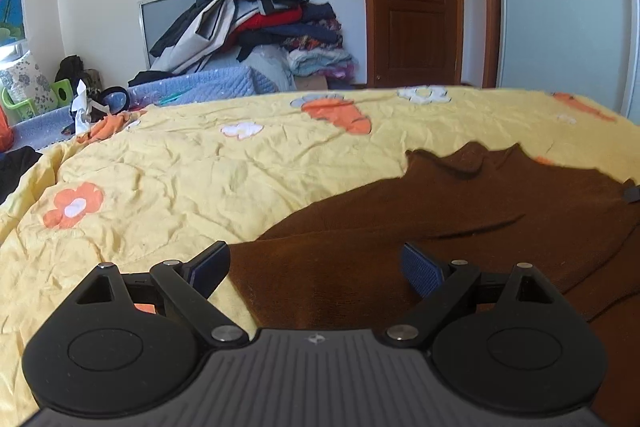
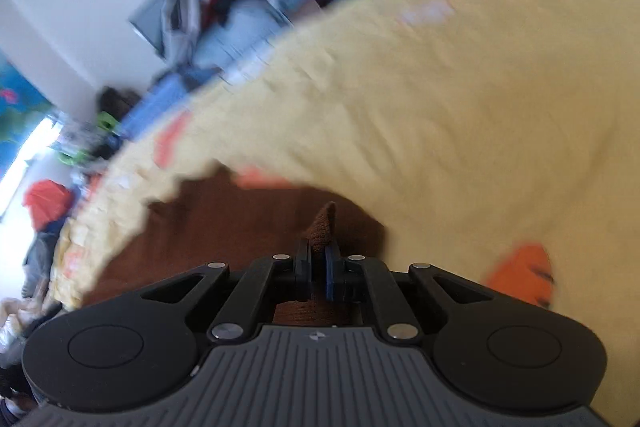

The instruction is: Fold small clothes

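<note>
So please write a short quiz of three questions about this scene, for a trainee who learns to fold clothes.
1. True or false: the right gripper is closed on a fold of the brown knitted sweater.
2. How do the jaws of the left gripper stand? A) wide apart above the sweater B) clamped on the bedspread C) holding a sock
3. What colour is the flowered bedspread under the sweater?

Key: 1 true; 2 A; 3 yellow.
</note>
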The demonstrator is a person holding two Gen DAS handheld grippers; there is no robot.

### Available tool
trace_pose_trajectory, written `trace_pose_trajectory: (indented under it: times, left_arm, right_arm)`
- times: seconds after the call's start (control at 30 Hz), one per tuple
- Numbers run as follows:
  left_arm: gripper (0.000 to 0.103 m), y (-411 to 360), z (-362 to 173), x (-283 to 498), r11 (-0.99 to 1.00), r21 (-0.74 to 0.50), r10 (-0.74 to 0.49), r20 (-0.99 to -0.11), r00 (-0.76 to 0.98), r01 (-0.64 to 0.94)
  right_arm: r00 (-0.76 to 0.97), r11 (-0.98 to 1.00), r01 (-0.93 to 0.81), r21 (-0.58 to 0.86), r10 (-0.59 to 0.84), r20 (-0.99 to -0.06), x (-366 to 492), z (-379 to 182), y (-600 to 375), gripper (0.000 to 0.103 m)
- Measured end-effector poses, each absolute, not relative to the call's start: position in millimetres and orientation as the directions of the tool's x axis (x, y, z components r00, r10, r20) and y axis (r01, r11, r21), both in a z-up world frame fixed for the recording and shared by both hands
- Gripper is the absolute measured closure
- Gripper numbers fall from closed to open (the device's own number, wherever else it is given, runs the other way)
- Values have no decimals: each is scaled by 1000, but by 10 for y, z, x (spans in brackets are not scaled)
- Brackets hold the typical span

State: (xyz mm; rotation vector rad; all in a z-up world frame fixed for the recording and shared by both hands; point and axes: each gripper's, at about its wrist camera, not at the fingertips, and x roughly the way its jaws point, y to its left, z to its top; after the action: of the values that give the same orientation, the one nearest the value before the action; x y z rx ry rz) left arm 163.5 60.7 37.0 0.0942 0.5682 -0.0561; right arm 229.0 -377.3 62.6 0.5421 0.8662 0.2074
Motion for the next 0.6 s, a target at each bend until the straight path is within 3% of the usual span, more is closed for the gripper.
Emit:
trace_pose_trajectory:
  times: [0.1,0.17,0.27,0.37,0.43,0.47,0.53,0.6]
  left_arm:
    - [10,634,337,1700,997,65,-3,-551,835,46]
    - [10,632,387,1683,998,20,-43,-535,843,64]
    - [10,468,444,1783,993,9,-96,-539,837,119]
    - [10,228,322,2058,984,54,-99,-635,766,171]
    - [9,170,134,2220,983,83,-61,-690,721,163]
    - [6,223,88,2215,986,56,-83,-665,742,160]
    - [0,350,10,2255,988,1,-115,-655,746,153]
    - [0,337,17,2259,989,15,-100,-660,744,147]
  right_arm:
    - [646,825,60,562,397,-652,2251,655,-3810,85]
    - [688,826,94,555,349,-636,2222,771,-3814,60]
    - [740,870,9,494,326,-588,2219,1021,-3576,57]
    - [684,881,-77,467,388,-618,2419,1026,-3196,46]
    - [628,903,-87,420,377,-681,2562,859,-2986,46]
    - [603,911,-73,406,365,-709,2611,737,-2945,48]
    - [646,902,-112,417,385,-660,2544,677,-2984,50]
    - [656,886,-108,451,405,-637,2513,650,-3076,57]
